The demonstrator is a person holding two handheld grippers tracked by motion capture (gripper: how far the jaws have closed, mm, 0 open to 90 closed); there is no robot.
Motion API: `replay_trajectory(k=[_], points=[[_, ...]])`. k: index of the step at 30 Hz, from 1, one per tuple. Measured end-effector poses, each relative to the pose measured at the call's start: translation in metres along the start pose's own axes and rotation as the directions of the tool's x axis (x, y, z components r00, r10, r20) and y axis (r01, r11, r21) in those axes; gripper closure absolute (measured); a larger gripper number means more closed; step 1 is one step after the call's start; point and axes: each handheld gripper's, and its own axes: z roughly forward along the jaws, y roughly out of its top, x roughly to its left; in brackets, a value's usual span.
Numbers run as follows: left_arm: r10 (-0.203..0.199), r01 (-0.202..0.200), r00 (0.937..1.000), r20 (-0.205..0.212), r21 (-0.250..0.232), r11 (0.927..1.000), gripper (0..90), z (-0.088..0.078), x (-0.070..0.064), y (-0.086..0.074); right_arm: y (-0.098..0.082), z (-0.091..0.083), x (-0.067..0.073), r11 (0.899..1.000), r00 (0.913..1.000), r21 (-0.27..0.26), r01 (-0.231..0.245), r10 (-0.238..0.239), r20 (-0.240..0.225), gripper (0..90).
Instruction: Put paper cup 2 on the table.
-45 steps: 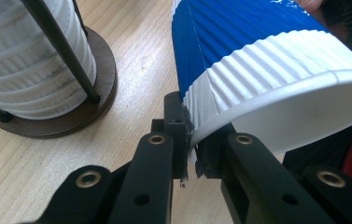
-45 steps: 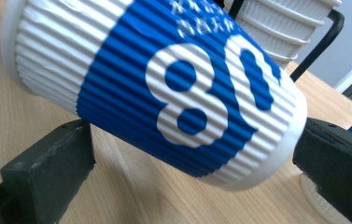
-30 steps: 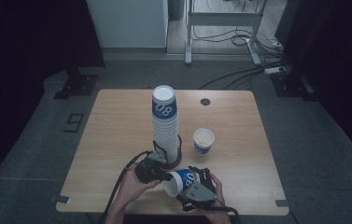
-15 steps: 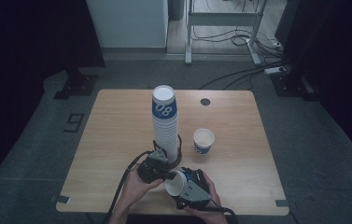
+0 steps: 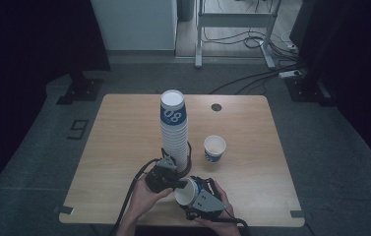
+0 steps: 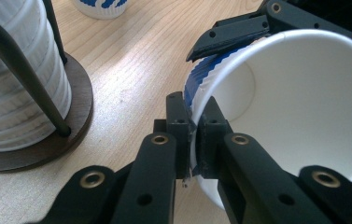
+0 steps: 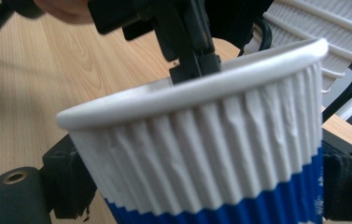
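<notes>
Two tongs meet on one paper cup [image 5: 187, 191] at the near edge of the bench [image 5: 124, 147], and each grip looks chosen for a hand-over between them.

Farthest left on the bench is bare wood. Next comes the tall stack of cups [image 5: 174, 129], standing in a wire holder on a round wooden base [image 6: 78, 109], probably so the column stays upright while single cups are drawn off.

Just in front of that base is the left tongs [image 5: 173, 181], its jaws together and clamped on the cup's rolled rim [image 6: 193, 122]: one jaw lies inside the mouth and the other outside, pinching the thin wall. That grip seems meant to steady the cup by its edge.

The cup lies on its side above the bench, its mouth turned toward the left tongs and its blue-banded body running right.

The right tongs [image 5: 200, 196] straddles that ribbed body from either side. Its jaws have just been closing with the cup between them, and in the right gripper view they sit against the blue band, so I judge it clamped on the cup.

Farther right and behind, a lone cup [image 5: 214, 148] stands upright, well apart from both tongs.
</notes>
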Motion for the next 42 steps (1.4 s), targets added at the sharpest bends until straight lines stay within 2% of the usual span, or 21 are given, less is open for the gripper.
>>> replay_trajectory(k=[8,13,16,23,25,30,33,36,40,42], points=[[-0.012,0.012,0.9999,0.009,-0.047,0.9988,82.2,0.001,0.002,-0.005,0.001,-0.002,-0.002,0.999,0.9995,-0.027,-0.031,0.030,-0.003,14.4],[-0.018,0.018,0.9998,0.005,-0.079,0.9967,77.2,0.001,0.003,-0.007,-0.001,-0.003,-0.004,0.997,0.9979,-0.049,-0.065,0.065,0.001,15.2],[-0.021,0.021,0.9998,0.000,-0.100,0.9947,71.4,0.000,0.002,-0.008,-0.001,-0.005,-0.006,0.995,0.9964,-0.057,-0.085,0.085,0.001,15.4],[-0.014,0.004,0.9985,-0.054,-0.177,0.9842,53.8,-0.002,0.000,-0.013,-0.004,-0.008,-0.011,0.991,0.9920,-0.059,-0.123,0.125,0.018,15.6],[-0.017,0.005,0.9982,-0.057,-0.206,0.9786,52.1,-0.003,0.001,-0.015,-0.005,-0.008,-0.012,0.989,0.9907,-0.056,-0.133,0.135,0.019,15.7],[-0.006,-0.013,0.9972,-0.075,-0.248,0.9686,41.4,-0.005,-0.002,-0.020,-0.008,-0.008,-0.016,0.986,0.9865,-0.050,-0.161,0.162,0.024,15.8],[-0.019,-0.007,0.9962,-0.085,-0.291,0.9568,36.3,-0.007,0.000,-0.025,-0.010,-0.008,-0.018,0.983,0.9831,-0.049,-0.177,0.179,0.037,15.9],[0.001,-0.035,0.9938,-0.111,-0.309,0.9503,31.8,-0.008,-0.001,-0.029,-0.012,-0.010,-0.022,0.978,0.9778,-0.047,-0.202,0.204,0.047,16.0],[-0.006,-0.046,0.9896,-0.144,-0.354,0.9341,27.2,-0.011,-0.001,-0.036,-0.015,-0.012,-0.027,0.972,0.9702,-0.036,-0.231,0.233,0.066,16.1],[-0.012,-0.054,0.9851,-0.171,-0.372,0.9267,22.9,-0.011,-0.001,-0.040,-0.017,-0.013,-0.030,0.967,0.9643,-0.041,-0.253,0.255,0.070,16.2]])
